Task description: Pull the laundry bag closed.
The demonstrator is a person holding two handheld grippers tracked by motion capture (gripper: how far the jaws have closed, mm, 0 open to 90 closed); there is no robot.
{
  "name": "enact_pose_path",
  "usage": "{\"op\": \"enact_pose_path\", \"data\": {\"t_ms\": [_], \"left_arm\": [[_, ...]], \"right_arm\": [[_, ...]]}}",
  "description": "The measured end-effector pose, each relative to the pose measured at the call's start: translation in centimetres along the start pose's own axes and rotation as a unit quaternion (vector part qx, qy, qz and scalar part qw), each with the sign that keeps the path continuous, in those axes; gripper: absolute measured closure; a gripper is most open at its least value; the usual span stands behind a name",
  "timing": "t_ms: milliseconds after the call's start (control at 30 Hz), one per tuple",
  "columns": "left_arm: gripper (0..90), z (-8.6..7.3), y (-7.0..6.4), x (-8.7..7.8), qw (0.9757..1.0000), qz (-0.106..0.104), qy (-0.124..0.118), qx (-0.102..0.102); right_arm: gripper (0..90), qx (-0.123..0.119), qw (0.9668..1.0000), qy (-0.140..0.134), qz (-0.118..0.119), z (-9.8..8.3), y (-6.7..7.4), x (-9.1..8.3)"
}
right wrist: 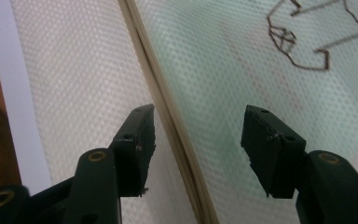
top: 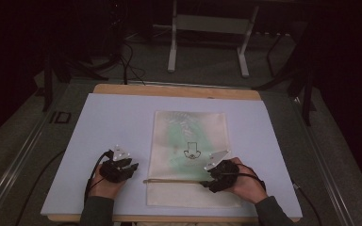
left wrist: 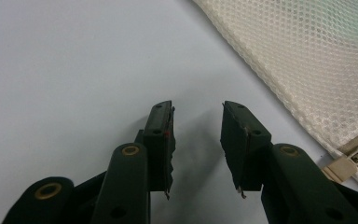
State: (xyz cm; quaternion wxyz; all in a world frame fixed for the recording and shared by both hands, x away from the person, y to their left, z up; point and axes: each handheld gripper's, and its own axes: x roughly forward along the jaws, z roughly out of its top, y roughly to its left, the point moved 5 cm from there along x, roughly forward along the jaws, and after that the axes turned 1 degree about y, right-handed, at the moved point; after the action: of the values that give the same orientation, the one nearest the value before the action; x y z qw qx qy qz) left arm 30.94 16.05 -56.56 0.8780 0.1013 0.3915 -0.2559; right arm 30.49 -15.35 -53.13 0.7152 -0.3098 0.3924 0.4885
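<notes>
Here we see the zipper (top: 172, 181) running crosswise over the mesh bag (top: 188, 136). Our right claw (right wrist: 198, 135) straddles it, gaping and empty. Our left claw (left wrist: 196, 130), half-open and empty, hangs just beside its pull (left wrist: 349, 165).

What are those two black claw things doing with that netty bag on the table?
A person holds a gripper in each hand over a flat mesh bag on a pale table. The right gripper hovers open over the bag's zipper line, one jaw on each side, not pinching it yet. The left gripper is open too, above bare table just beside the bag's edge, near the zipper pull. Something green shows through the mesh.
</notes>
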Motion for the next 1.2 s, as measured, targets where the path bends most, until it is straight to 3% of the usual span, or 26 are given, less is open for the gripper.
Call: {"op": "enact_pose_path", "data": {"t_ms": [600, 1200], "left_arm": [[63.1, 0.0, -0.2, 0.1, 1.0000, 0.002, 0.004, 0.007], [63.1, 0.0, -0.1, 0.1, 1.0000, 0.003, 0.004, 0.004]], "right_arm": [[44.6, -0.041, 0.9989, -0.007, 0.020, 3.6, 1.7, 2.3], [48.5, -0.066, 0.9969, -0.009, 0.043, 6.9, 3.3, 4.3]]}}
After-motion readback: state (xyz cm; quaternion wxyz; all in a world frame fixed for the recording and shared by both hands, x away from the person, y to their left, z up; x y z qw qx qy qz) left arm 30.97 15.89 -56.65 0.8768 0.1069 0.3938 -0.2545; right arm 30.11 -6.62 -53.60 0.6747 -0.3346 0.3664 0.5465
